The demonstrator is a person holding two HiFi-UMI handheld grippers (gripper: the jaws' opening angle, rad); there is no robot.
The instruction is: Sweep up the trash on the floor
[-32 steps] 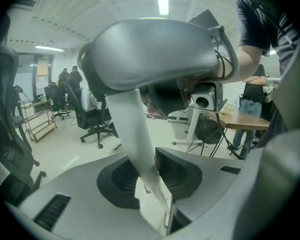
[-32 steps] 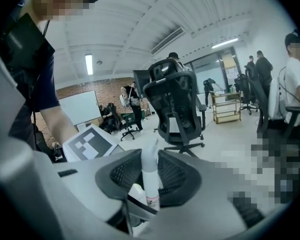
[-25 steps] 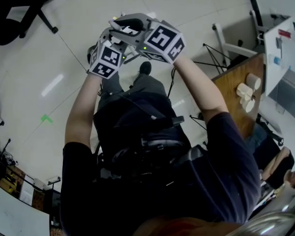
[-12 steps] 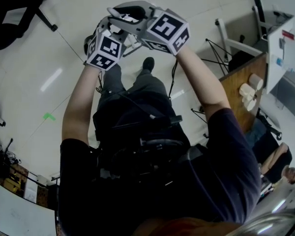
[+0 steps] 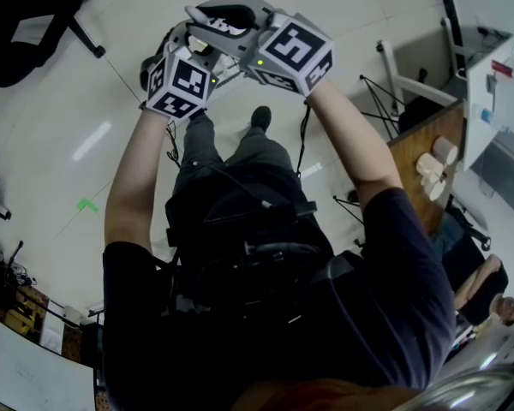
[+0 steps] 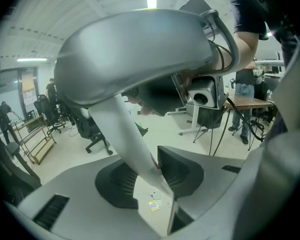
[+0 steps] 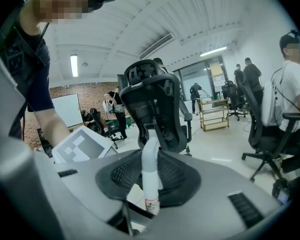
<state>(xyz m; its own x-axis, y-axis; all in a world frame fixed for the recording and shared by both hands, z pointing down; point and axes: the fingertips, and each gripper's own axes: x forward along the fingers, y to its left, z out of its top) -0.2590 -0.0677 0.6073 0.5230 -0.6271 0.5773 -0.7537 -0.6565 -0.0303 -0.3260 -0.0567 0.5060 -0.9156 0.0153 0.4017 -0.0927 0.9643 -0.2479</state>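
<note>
Most of what the head view gives me is pale glossy tiled floor (image 5: 43, 118). The person in dark clothes (image 5: 265, 264) stands on it with both bare forearms raised forward. One black swivel office chair (image 5: 21, 24) sits at the upper left, well apart from the person, and a brown wooden table (image 5: 411, 139) stands at the right edge.

Both tools are held close together out in front of the person. The right tool (image 7: 146, 186) is clenched on a slim pale grey-white handle rod (image 7: 150, 169), which stands upright between its dark ribbed pads (image 7: 180, 176), its top curving over. The left tool (image 6: 149, 184) has just been spreading its jaws. The same rod slants between them and lies against the edge of one pad, with open floor showing on its other side, so I read this tool as released. In the left gripper view the right tool's grey body fills the upper part.

A few white paper cups (image 5: 430, 163) sit grouped on the table. A small green tape mark (image 5: 87, 205) is on the floor to the person's left. The trash is a small yellow scrap (image 6: 153, 207) and a few white bits (image 6: 152, 196). It lies on the floor below the left tool, and I see it through the gap between the jaws.
</note>
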